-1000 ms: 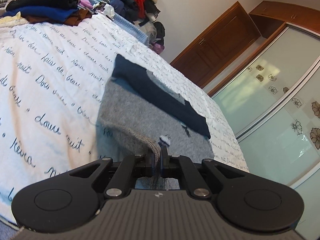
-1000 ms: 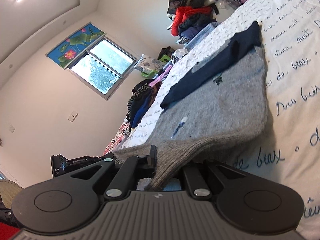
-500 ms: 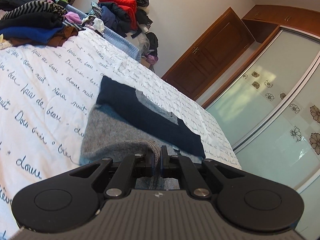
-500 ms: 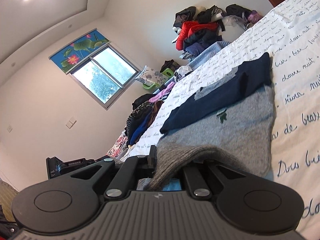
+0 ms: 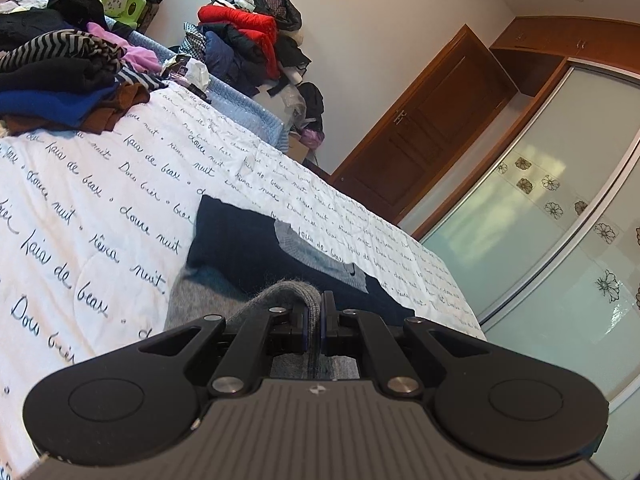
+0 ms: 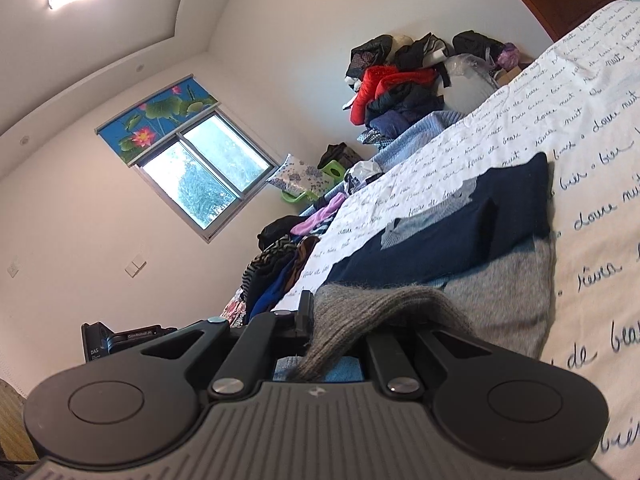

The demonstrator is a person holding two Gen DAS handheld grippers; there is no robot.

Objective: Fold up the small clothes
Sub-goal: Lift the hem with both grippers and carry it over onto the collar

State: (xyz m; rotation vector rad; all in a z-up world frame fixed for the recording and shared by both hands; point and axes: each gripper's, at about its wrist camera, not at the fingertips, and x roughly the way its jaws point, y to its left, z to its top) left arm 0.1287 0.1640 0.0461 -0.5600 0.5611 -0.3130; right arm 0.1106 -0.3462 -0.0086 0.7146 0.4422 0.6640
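I read the bed (image 5: 100, 200) first: it fills most of both views, covered by a white quilt printed with dark cursive script. I take it as my landmark. Beyond its far edge stands a wooden door (image 5: 432, 128), with a frosted sliding wardrobe (image 5: 560, 240) beside it. In the right wrist view a window (image 6: 208, 172) sits in the wall past the bed, under a lotus-print blind.

At the far corner of the bed a heap of jackets (image 5: 248, 40) is piled, red on top. Along the bed's far side lies a stack of folded clothes (image 5: 60, 88) — striped, black, blue and brown layers.

Near the middle of the bed lies the grey sweater (image 5: 188, 300), the task garment, with its navy upper band (image 5: 248, 248) flat on the quilt. Its ribbed hem is lifted off the bed and curls back over the body toward the navy band.

My left gripper (image 5: 315, 320) is clamped narrow on one part of that grey hem; the knit passes between the pads and hangs below. My right gripper (image 6: 332, 320) is likewise closed on the hem — the knit drapes over and hides its right finger. Both sit above the near edge of the bed.
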